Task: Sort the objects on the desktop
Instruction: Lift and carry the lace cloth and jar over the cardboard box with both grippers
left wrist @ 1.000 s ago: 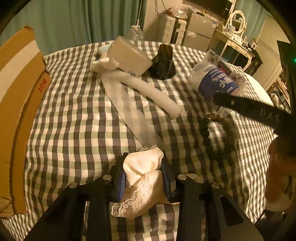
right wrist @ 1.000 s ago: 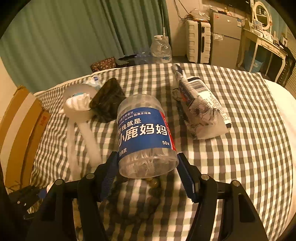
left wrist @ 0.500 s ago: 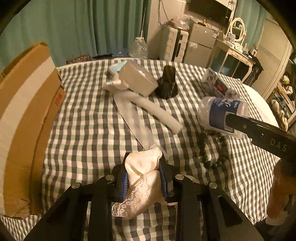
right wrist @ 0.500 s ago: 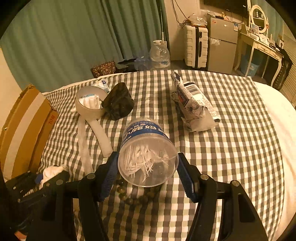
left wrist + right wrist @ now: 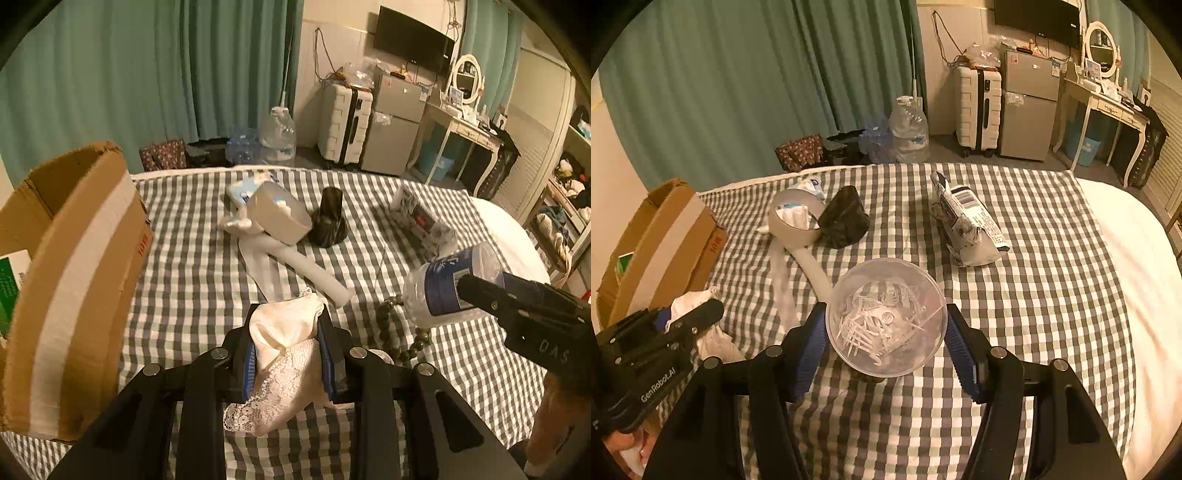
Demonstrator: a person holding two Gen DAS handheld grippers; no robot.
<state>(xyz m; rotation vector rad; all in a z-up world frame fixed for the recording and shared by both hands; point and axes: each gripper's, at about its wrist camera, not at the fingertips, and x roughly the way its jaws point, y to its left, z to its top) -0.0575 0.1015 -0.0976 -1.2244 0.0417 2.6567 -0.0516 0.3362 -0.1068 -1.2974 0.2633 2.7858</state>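
We read this as the carry step. The cardboard box stands open at the checked cloth's left edge. Our right gripper clamps the floss-pick jar; our left gripper pinches the lace cloth, both held above the bedding. Next: swing each over the box, then release.

We look down along both grippers' fingers, close over checkered bedspread; both views share cardboard box.

Cardboard box left of bead string
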